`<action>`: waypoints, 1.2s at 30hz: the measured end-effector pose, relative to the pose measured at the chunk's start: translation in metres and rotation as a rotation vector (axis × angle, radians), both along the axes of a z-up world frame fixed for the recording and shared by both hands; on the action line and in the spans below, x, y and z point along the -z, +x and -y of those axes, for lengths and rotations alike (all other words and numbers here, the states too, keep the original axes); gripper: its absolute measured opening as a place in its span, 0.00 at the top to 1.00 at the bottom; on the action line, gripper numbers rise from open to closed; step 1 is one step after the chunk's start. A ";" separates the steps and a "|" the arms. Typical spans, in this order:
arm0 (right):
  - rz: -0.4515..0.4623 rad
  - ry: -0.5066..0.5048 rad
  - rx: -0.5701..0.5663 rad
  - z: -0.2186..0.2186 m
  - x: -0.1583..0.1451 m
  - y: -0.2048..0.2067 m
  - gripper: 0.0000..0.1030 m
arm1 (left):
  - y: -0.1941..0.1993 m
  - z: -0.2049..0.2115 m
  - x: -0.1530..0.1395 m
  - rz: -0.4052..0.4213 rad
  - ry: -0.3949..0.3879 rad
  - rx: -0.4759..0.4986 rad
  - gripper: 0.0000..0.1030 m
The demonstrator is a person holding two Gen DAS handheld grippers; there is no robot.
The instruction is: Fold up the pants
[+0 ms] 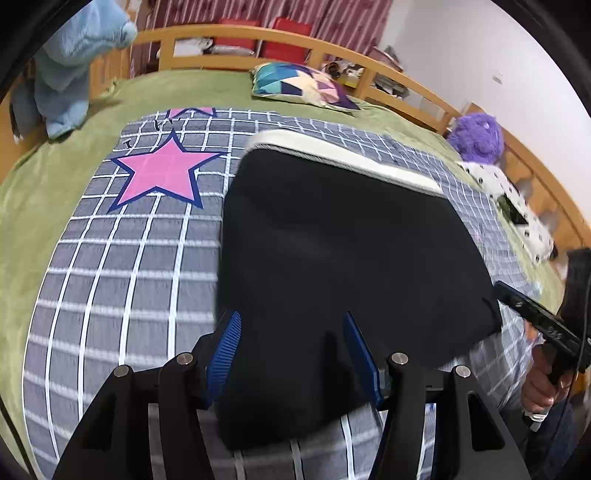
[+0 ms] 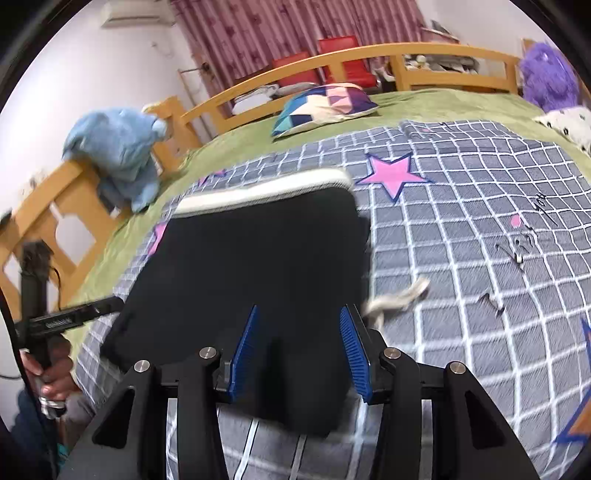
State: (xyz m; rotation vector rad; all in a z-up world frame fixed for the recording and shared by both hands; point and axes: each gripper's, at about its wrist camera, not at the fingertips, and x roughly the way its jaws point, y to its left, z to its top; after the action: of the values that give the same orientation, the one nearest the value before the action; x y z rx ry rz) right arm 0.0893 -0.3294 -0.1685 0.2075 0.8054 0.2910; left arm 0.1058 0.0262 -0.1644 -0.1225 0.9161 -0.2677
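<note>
The black pants (image 1: 340, 258) lie folded into a flat block on the grey checked blanket (image 1: 122, 266), with a white waistband (image 1: 343, 155) along the far edge. My left gripper (image 1: 291, 325) is open, its blue pads either side of the near left corner of the pants. In the right wrist view the pants (image 2: 251, 258) lie the same way, and my right gripper (image 2: 299, 317) is open over their near right edge. A white drawstring (image 2: 399, 299) trails out to the right. Each gripper shows in the other's view, at the side (image 1: 535, 317) (image 2: 70, 314).
The blanket with pink stars (image 1: 162, 170) covers a green bed (image 1: 33, 206) with a wooden rail (image 1: 229, 33). A patterned pillow (image 1: 303, 85), a blue plush (image 1: 70, 66), a purple plush (image 1: 476, 133) and a spotted cloth (image 1: 513, 206) sit around the edges.
</note>
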 end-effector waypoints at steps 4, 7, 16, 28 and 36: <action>-0.058 -0.150 0.015 -0.016 0.041 -0.016 0.55 | -0.020 0.011 0.028 0.003 0.120 -0.012 0.44; -0.089 -0.163 0.006 -0.016 0.042 -0.023 0.53 | -0.026 0.008 0.018 0.004 0.109 0.006 0.44; 0.050 -0.107 0.013 0.000 -0.020 0.025 0.50 | 0.021 -0.001 -0.026 0.071 -0.001 -0.024 0.43; 0.020 -0.285 -0.084 -0.051 0.020 0.171 0.51 | 0.168 0.065 0.005 0.102 0.112 -0.054 0.39; 0.026 -0.238 -0.052 -0.035 0.024 0.173 0.51 | 0.157 0.049 0.011 0.038 0.069 -0.060 0.37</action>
State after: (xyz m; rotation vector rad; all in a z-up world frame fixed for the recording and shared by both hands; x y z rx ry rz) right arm 0.2623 -0.2940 -0.1930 -0.0407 0.8128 0.2443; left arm 0.2626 -0.0227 -0.1750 -0.0813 0.8816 -0.1818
